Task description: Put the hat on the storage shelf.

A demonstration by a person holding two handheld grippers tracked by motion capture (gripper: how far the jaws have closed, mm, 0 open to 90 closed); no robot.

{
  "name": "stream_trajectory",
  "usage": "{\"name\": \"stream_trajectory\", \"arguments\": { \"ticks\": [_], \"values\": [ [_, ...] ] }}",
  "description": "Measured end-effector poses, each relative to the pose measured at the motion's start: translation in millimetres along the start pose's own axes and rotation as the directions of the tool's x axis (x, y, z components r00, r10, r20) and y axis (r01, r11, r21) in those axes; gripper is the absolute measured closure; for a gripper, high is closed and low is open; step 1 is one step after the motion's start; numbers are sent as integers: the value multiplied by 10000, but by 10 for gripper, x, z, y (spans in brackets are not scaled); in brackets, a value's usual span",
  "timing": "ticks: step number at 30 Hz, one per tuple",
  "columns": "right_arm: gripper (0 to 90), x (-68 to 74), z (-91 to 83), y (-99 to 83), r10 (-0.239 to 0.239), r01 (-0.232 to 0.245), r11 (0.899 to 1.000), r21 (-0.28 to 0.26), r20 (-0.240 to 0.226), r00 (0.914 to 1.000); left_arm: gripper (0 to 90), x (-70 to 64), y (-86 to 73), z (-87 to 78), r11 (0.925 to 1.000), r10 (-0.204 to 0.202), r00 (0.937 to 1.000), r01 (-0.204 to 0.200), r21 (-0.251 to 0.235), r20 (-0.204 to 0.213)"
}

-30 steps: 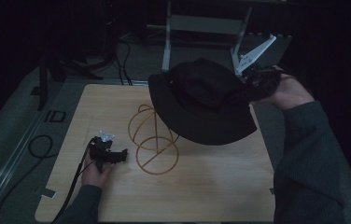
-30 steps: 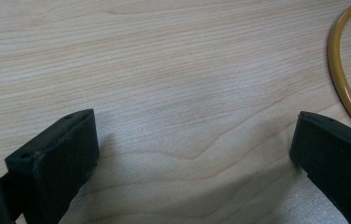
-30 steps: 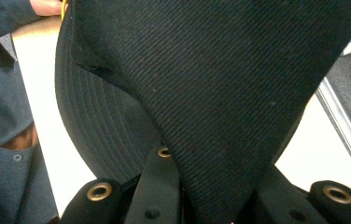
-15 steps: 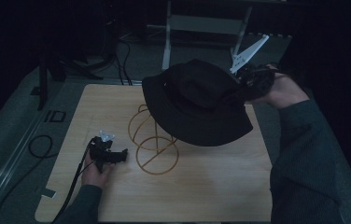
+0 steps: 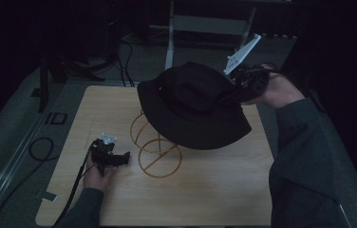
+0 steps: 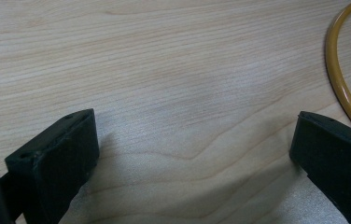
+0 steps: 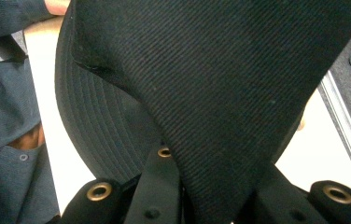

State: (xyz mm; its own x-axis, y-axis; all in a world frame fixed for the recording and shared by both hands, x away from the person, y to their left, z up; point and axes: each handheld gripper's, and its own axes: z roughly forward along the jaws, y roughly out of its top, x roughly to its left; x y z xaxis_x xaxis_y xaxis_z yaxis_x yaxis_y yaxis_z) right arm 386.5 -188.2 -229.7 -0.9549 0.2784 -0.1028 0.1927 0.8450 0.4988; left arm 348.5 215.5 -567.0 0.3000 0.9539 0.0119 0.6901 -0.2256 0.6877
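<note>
Your right gripper [image 5: 243,85] holds the hat [image 5: 193,107] by its crown, at the side away from the stand [image 5: 155,147]. In the right gripper view the jaws are clenched on a fold of the black fabric [image 7: 220,116], which rises between them, and the stitched brim [image 7: 99,135] curves away behind the fold. Your right hand [image 5: 276,90] sits just beyond the hat, at the table's [image 5: 205,194] far right corner, and the grey plate [image 5: 243,52] on the gripper tilts up above the hat.

The hat hangs in the air, tilted, directly over the stand. Its brim covers the upper loops of the yellow wire, so you cannot tell from the high view whether the hat touches the stand or is just clear of it. The lower ring of the stand lies flat on the table below the near edge of the brim.

Your left gripper [image 5: 115,159] rests on the table just beside the stand's lower ring, on the side toward your left hand [image 5: 96,168]. In the left gripper view [image 6: 187,154] its jaws stand wide apart, released, with bare wood between them. The yellow ring [image 6: 341,88] curves past the outer side of one jaw, close to it; contact cannot be confirmed. The cable [image 5: 74,190] trails from the left gripper along your forearm toward the near table edge.
</note>
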Motion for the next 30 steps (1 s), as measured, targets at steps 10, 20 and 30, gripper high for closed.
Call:
{"name": "stream_trajectory", "arguments": {
  "ticks": [10, 20, 30],
  "values": [
    [863, 20, 96, 98, -176, 177, 9998, 21, -215, 9996, 15, -2, 3, 0, 10000, 21, 10000, -21, 27, 18],
    [862, 63, 174, 193, -418, 421, 9991, 61, -362, 9985, 15, -6, 4, 2, 10000, 16, 10000, -16, 2, 27],
    [861, 105, 264, 309, -654, 659, 9978, 80, -541, 9964, 15, -7, 6, 2, 10000, 28, 10000, -28, 21, 43]
  ]
}}
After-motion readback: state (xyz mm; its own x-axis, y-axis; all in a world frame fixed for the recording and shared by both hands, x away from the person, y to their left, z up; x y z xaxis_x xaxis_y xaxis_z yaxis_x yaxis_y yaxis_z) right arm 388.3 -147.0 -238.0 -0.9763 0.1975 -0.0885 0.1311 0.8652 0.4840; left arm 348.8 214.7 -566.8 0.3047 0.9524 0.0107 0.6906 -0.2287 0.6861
